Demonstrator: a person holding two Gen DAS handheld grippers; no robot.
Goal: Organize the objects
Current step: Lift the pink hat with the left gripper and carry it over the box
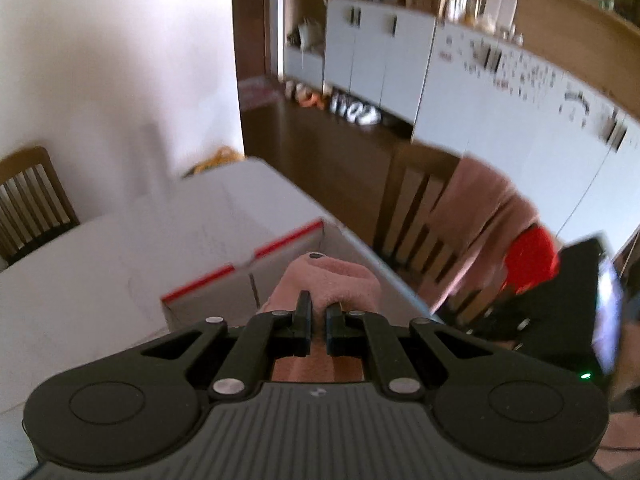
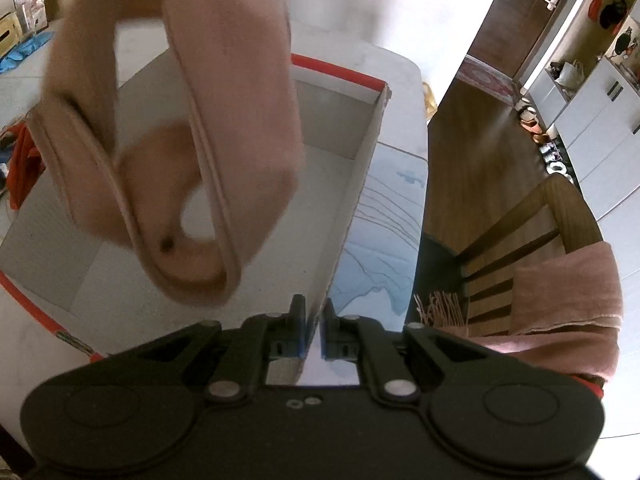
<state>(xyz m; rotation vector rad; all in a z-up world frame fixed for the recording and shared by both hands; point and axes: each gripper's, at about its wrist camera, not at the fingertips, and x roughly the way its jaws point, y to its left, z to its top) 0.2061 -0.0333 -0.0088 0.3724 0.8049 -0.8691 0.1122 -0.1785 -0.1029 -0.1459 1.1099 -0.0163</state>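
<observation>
Box [image 2: 362, 168] – one; pink slipper [image 2: 224, 92] – one

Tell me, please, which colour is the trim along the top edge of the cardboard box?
Red trim on the white box; clearest in the right wrist view.

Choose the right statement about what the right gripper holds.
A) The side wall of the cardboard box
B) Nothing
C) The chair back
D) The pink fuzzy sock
A: the right gripper is shut on the upright side wall of the cardboard box, while the pink fuzzy sock hangs over the open box, held by the left gripper.
</observation>
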